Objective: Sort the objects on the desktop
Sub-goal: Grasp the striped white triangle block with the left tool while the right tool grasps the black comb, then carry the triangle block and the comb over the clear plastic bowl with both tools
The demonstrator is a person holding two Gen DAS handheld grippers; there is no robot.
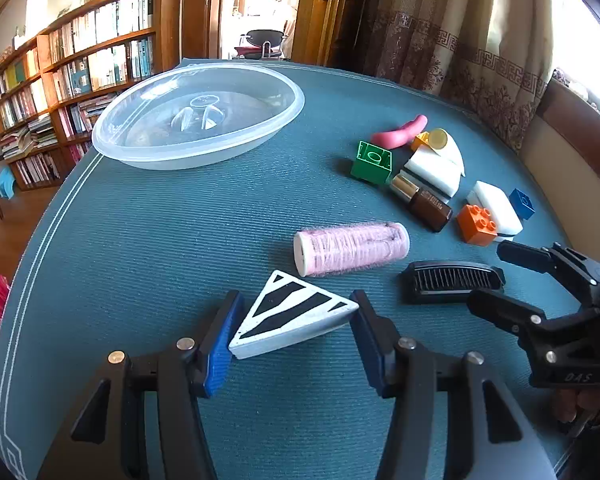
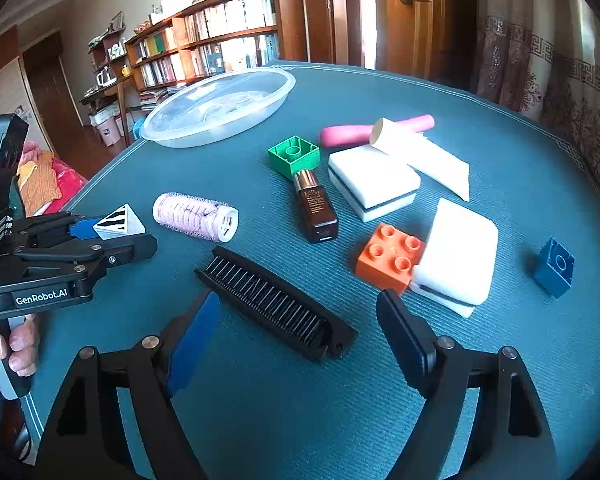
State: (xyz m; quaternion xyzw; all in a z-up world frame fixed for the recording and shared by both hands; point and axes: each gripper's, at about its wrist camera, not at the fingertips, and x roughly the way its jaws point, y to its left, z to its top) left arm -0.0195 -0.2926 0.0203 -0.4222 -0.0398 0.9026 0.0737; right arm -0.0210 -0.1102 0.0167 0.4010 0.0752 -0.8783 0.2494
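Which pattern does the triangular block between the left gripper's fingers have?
Black and white stripes on the triangular block; clearest in the left wrist view.

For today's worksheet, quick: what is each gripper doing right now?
Left gripper: closing around the striped triangular block, grip uncertain.
Right gripper: open, straddling the black comb.

The left gripper [image 2: 116, 236] reads "GenRobot.AI"; the right gripper [image 1: 488, 280] reads "DAS".

Roller [image 1: 351, 249] behind wedge [image 1: 292, 314] — comb [image 1: 452, 281] right.
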